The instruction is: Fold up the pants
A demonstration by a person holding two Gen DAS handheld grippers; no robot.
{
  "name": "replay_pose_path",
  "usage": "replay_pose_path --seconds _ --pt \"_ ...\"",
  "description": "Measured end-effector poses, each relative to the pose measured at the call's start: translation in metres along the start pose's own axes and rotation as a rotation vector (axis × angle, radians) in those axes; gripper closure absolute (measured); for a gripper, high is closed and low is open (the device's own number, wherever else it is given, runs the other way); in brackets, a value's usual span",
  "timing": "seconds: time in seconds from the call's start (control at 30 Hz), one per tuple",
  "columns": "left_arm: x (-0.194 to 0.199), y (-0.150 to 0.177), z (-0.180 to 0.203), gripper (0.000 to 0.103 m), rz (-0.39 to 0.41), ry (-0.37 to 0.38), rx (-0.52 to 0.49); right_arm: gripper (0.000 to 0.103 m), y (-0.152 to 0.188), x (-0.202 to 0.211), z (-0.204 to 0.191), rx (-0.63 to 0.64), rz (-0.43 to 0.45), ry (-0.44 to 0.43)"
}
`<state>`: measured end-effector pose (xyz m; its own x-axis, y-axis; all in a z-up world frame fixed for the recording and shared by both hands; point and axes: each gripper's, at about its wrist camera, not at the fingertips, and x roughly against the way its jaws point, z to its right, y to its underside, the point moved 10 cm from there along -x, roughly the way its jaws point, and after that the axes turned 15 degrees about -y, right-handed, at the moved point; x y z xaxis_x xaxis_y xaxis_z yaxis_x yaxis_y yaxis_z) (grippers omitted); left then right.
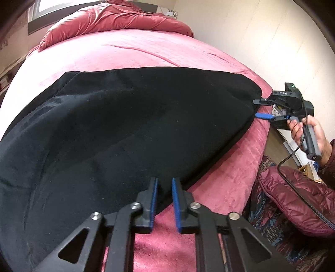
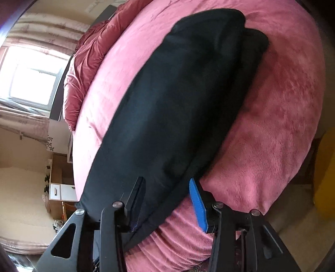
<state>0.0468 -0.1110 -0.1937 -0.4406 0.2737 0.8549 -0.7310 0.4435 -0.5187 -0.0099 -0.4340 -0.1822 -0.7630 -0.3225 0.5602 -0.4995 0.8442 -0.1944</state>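
Observation:
Black pants (image 1: 129,129) lie spread along the near edge of a pink bed (image 1: 136,54). My left gripper (image 1: 164,182) is partly open, its blue pads a narrow gap apart over the pants' near hem, with no cloth between them. My right gripper (image 1: 256,108) is at the pants' right end, jaws open around the corner of the cloth. In the right wrist view the pants (image 2: 184,100) run away from me, and the right gripper (image 2: 166,182) has its jaws wide apart with the black cloth's end between them.
A crumpled red duvet (image 1: 117,18) lies at the head of the bed. A person's hand (image 1: 307,134) and maroon padded jacket (image 1: 297,192) are at the right. A window (image 2: 31,83) and a small white cabinet (image 2: 60,191) stand beyond the bed.

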Motion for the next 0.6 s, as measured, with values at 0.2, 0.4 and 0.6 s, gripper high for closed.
replay_pose_path --seconds 0.2,0.4,0.6 --pt "0.009 -0.001 -0.006 0.099 0.001 0.038 0.017 0.087 -0.008 -0.008 0.001 0.031 0.015 0.039" --pt "0.025 0.004 0.003 0.101 0.015 0.101 -0.006 0.092 -0.005 0.013 -0.023 0.168 0.017 0.059" --pt "0.030 0.008 0.000 0.101 0.005 0.108 0.016 0.088 0.001 0.007 0.009 0.099 -0.008 0.086"
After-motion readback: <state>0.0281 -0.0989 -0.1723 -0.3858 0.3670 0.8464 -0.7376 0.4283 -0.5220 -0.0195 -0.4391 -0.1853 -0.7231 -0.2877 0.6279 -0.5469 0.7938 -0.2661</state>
